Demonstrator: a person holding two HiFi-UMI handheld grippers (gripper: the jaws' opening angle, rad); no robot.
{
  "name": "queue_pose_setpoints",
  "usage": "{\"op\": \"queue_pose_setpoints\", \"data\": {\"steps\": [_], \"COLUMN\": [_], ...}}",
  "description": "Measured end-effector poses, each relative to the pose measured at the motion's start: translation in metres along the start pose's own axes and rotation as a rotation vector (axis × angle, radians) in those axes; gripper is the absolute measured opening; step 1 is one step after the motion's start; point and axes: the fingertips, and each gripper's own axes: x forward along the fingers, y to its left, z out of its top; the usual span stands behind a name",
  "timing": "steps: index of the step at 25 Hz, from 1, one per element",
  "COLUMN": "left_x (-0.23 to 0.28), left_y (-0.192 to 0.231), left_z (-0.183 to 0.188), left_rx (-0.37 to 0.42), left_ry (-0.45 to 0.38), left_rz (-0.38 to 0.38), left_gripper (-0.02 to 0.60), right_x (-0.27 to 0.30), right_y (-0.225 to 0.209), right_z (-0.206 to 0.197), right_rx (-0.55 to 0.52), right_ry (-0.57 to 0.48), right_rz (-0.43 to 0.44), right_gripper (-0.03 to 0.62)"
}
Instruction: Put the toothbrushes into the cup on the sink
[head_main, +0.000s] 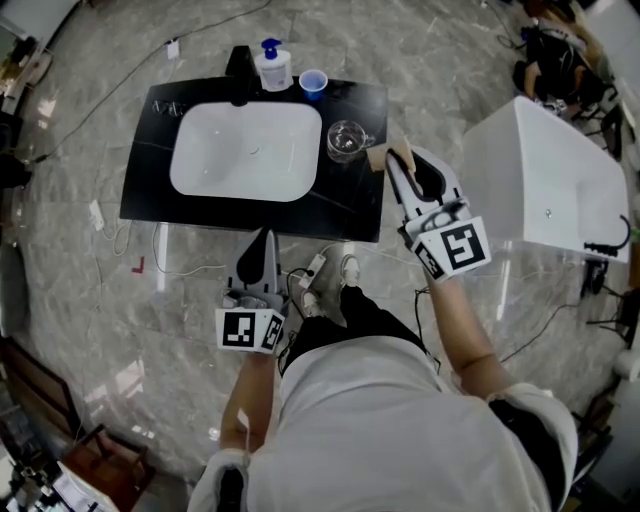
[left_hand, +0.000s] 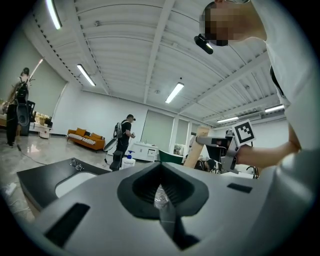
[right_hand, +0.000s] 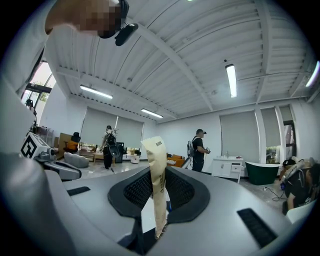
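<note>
My right gripper (head_main: 398, 160) is shut on a tan paper toothbrush packet (head_main: 381, 156), held just right of the clear glass cup (head_main: 347, 140) on the black counter. In the right gripper view the packet (right_hand: 158, 180) stands upright between the closed jaws. The left gripper view shows the same packet (left_hand: 196, 146) tilted in the air. My left gripper (head_main: 264, 236) hangs in front of the counter, below the white sink basin (head_main: 190, 170). Its jaws are shut, with a small scrap of crinkled clear plastic (left_hand: 159, 196) between them.
A white soap pump bottle (head_main: 273, 68), a small blue cup (head_main: 313, 83) and a black tap (head_main: 239, 72) stand along the counter's back edge. A white cabinet (head_main: 545, 175) is to the right. Cables and a power strip (head_main: 312, 270) lie on the marble floor.
</note>
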Motion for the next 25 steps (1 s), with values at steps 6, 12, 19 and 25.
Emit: {"op": "queue_pose_setpoints", "data": {"steps": [6, 12, 19, 25], "left_x": [0.006, 0.014, 0.023, 0.035], "left_y": [-0.001, 0.000, 0.003, 0.006], "left_z": [-0.003, -0.015, -0.020, -0.036], "left_rx": [-0.011, -0.023, -0.027, -0.055], "left_ry": [0.014, 0.041, 0.062, 0.091], "left_rz": [0.033, 0.058, 0.099, 0.116], "left_gripper": [0.003, 0.003, 0.003, 0.003], "right_x": [0.016, 0.038, 0.063, 0.085], "right_y": [-0.013, -0.030, -0.040, -0.042], "right_z": [-0.015, -0.029, -0.060, -0.091], "right_rx": [0.016, 0.041, 0.098, 0.122], "right_ry": [0.025, 0.018, 0.022, 0.045], "right_rz": [0.021, 0.026, 0.034, 0.054], "right_gripper": [0.083, 0.083, 0.084, 0.084]}}
